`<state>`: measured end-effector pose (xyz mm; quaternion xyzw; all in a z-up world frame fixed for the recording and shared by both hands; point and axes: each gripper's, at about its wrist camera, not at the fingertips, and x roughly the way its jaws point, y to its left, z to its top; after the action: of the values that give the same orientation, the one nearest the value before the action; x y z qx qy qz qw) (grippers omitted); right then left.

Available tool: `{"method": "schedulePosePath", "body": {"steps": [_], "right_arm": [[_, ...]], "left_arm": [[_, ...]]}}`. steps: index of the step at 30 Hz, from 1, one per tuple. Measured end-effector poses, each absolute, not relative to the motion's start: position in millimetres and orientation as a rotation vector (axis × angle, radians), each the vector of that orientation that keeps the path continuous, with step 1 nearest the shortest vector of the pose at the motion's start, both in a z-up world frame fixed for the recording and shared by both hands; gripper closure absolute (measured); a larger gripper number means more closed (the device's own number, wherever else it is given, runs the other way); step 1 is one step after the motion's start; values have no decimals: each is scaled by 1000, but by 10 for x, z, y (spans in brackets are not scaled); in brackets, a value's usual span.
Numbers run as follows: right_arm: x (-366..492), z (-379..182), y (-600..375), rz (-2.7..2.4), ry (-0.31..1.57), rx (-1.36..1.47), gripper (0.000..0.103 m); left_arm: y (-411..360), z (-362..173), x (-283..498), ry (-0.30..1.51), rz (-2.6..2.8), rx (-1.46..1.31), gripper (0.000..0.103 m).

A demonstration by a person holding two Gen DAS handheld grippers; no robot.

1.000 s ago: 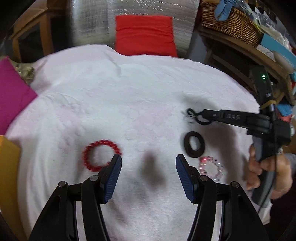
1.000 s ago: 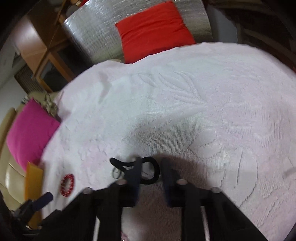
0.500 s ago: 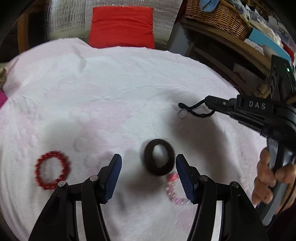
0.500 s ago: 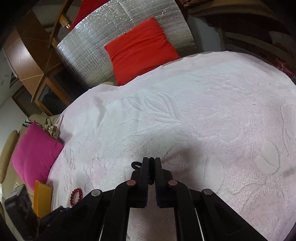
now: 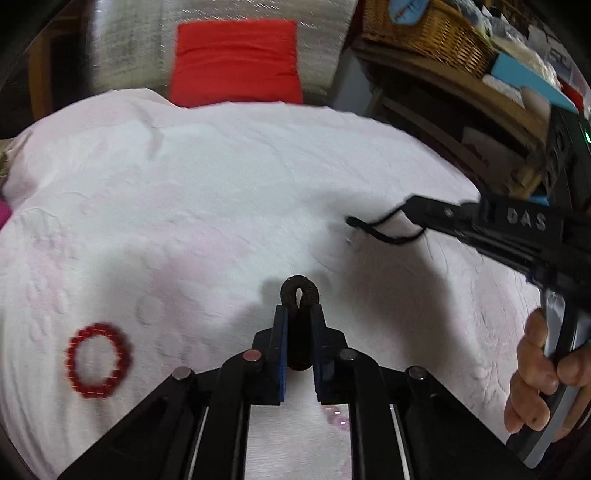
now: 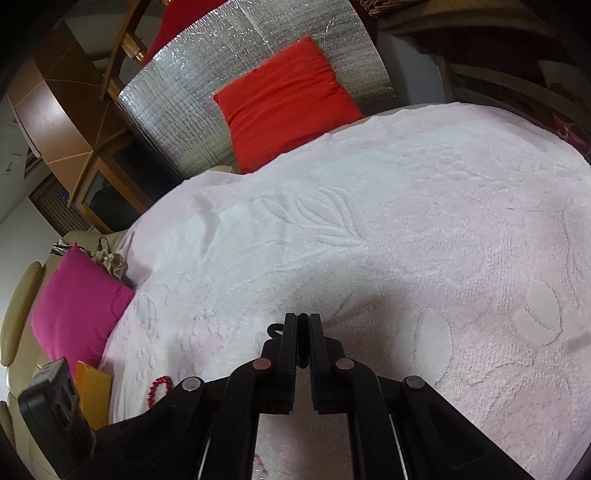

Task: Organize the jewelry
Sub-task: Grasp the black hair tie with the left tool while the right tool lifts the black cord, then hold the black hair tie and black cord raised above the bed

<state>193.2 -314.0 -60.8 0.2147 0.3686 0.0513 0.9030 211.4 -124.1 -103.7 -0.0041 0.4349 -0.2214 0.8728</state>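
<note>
My left gripper (image 5: 298,314) is shut on a dark brown fabric ring (image 5: 300,291), squeezed flat between the blue pads and held above the white cloth (image 5: 221,206). My right gripper (image 6: 303,326) is shut on a thin black cord bracelet (image 6: 275,328); in the left wrist view the cord (image 5: 384,229) hangs in a loop from that gripper's tip (image 5: 413,206), just above the cloth. A red bead bracelet (image 5: 99,365) lies on the cloth at the lower left, and it also shows in the right wrist view (image 6: 159,389). A pink bead bracelet (image 5: 338,415) peeks out under my left fingers.
A red cushion (image 5: 236,62) leans on a silver foil panel (image 6: 207,110) behind the table. A wicker basket (image 5: 424,26) and shelves stand at the back right. A magenta cushion (image 6: 74,306) and a yellow folder (image 6: 92,391) lie off the cloth's left edge.
My left gripper has closed on the dark fabric ring and lifted it. My right gripper, shut on the black cord since half a second ago, has raised it slightly off the cloth.
</note>
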Motion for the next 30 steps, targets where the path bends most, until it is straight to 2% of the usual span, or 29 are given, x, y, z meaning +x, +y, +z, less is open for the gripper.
{"method": "schedulePosePath", "body": {"steps": [10,30], "right_arm": [[1763,-406,-2716,223,710,413,96],[1681,-440,-1700,347,737,307,96]], "left_arm": [[-749,-691,1997,803,-328,-41,92],[188,-607,1922,753,-48,-33,92]]}}
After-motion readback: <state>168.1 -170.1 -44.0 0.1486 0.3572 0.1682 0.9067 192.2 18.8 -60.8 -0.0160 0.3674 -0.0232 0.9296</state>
